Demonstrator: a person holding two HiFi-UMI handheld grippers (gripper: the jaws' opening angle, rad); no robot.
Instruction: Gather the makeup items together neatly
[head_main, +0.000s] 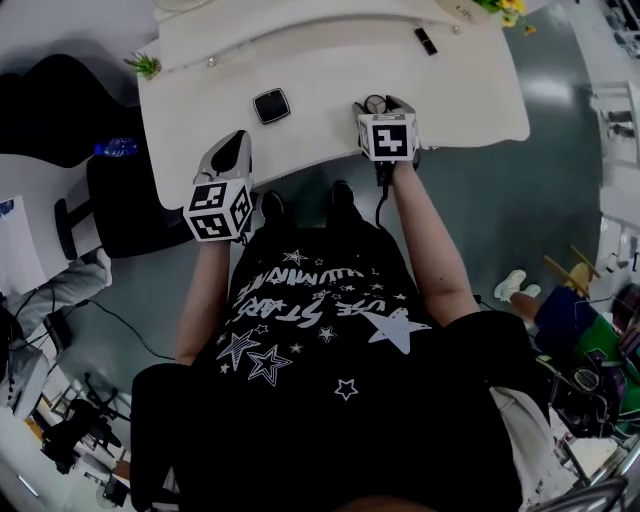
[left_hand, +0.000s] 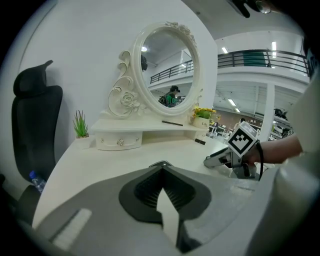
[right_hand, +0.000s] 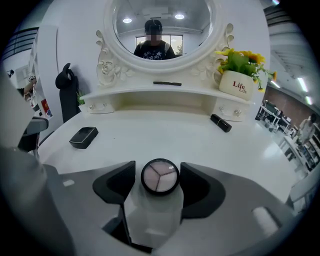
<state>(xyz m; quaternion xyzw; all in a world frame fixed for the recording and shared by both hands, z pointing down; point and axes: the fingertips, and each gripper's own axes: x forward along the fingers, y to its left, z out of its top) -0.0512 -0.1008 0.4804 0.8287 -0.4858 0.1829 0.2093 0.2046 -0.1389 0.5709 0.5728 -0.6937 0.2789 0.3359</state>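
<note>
Nearest the right gripper's lens, its own jaws stand a narrow way apart, and a round eyeshadow compact (right_hand: 160, 176) lies flat on the white dressing table (right_hand: 165, 135) squarely between them. The right gripper (right_hand: 158, 169) brackets it closely. A sliver of table shows beside the compact's left rim, though whether the right pad touches the rim is hard to tell. The compact's top shows three pale wedges inside a black ring. From the head view it sits close to the table's front edge, a little right of the middle. A black square case (right_hand: 83, 137) lies to its left and slightly farther back, well apart from it. A black lipstick tube (right_hand: 220, 122) lies farther back on the right, near the foot of the raised shelf. A slim dark pencil (right_hand: 167, 83) rests on that shelf under the oval mirror (right_hand: 160, 30), and a flowerpot (right_hand: 239, 86) with yellow blooms stands at the shelf's right end. The left gripper (left_hand: 162, 167) has its jaws pressed together with nothing between them. It hangs over the table's front left part, well apart from every makeup item, with a small green plant (left_hand: 80, 125) beyond it at the shelf's left end.
</note>
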